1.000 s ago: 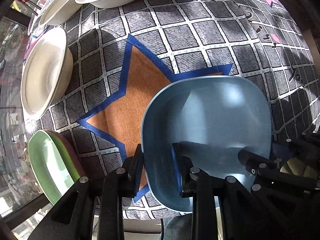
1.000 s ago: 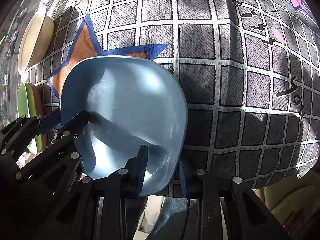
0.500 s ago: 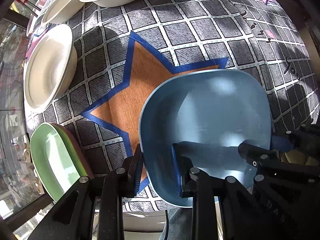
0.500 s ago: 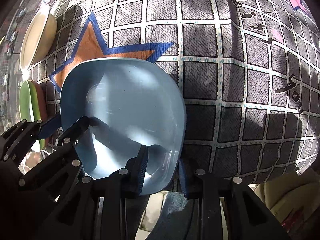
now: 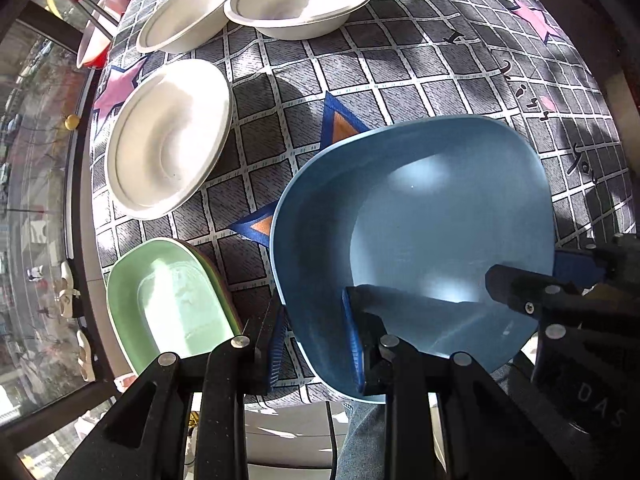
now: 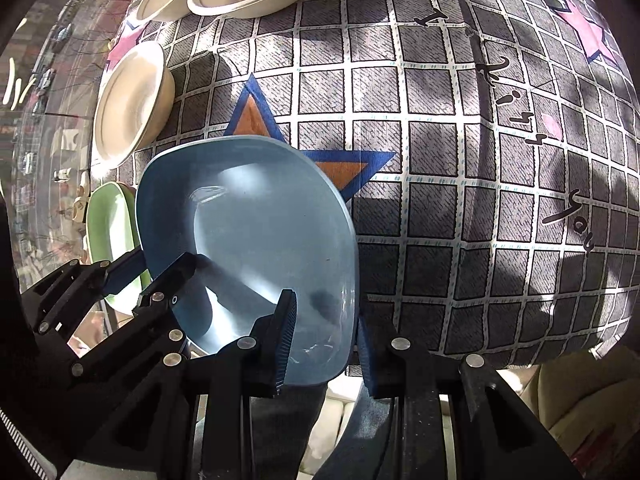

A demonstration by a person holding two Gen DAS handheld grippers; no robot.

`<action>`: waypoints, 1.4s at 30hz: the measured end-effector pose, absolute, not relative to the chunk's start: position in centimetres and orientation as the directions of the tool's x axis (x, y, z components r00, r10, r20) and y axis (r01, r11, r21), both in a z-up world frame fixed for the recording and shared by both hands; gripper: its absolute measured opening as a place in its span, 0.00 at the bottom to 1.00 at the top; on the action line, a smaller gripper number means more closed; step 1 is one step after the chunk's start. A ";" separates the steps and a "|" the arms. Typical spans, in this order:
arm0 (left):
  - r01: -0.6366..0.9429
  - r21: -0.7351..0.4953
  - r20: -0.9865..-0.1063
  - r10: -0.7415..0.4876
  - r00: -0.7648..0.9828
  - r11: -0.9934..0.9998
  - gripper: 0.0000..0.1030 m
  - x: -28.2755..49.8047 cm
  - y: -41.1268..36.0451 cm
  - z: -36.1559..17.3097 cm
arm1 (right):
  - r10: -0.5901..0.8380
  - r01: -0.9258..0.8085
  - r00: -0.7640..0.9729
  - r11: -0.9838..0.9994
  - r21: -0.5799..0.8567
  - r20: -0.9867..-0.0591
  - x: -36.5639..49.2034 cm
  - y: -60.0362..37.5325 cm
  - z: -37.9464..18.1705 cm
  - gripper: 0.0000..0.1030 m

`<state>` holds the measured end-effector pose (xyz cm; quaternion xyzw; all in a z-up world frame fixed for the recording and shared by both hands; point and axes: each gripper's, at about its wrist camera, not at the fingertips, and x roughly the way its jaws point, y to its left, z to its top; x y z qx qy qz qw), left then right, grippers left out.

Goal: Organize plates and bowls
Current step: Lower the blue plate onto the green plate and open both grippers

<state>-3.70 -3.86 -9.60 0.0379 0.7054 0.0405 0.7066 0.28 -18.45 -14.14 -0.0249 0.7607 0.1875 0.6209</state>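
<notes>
Blue plate [image 5: 420, 216], squarish with rounded corners, is being held off the checked tablecloth [image 5: 400, 64] in the left wrist view, and the left gripper [image 5: 316, 340] is pinching its near-left rim, one blue-padded finger outside under the rim and the other inside the well. Clamping on the rim looks deliberate, since a shallow plate gives no other edge to grab. The right gripper [image 5: 560, 280] is coming in from the right side of this view and biting the opposite rim, so the load is being shared and the plate is kept roughly level. To the left, a green plate [image 5: 160, 300] is sitting on top of a brownish one at the table edge, probably the stack this blue one is heading for, though that is a guess. Three white bowls are sitting apart: one large bowl [image 5: 168, 140] mid-left and a pair of bowls [image 5: 248, 8] touching at the far edge, likely still waiting to be nested. In the right wrist view the right gripper [image 6: 326, 344] is clamping the plate's [image 6: 256, 216] near-right rim the same way, inner finger inside, outer finger below and outside. The left gripper [image 6: 160, 272] is showing at lower left, gripping the rim on the side nearest the green plate [image 6: 108, 224]. An orange star [image 6: 344, 168] printed on the cloth is peeking out from behind the plate, and the white bowl [image 6: 132, 100] is sitting beyond it at left.
</notes>
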 end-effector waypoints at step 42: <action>-0.314 0.222 -0.975 0.209 -0.076 0.923 0.57 -8.0 14.0 -10.2 | 0.211 -0.462 -0.323 0.816 0.348 -0.923 -3.6 -1.6 -15.4 0.32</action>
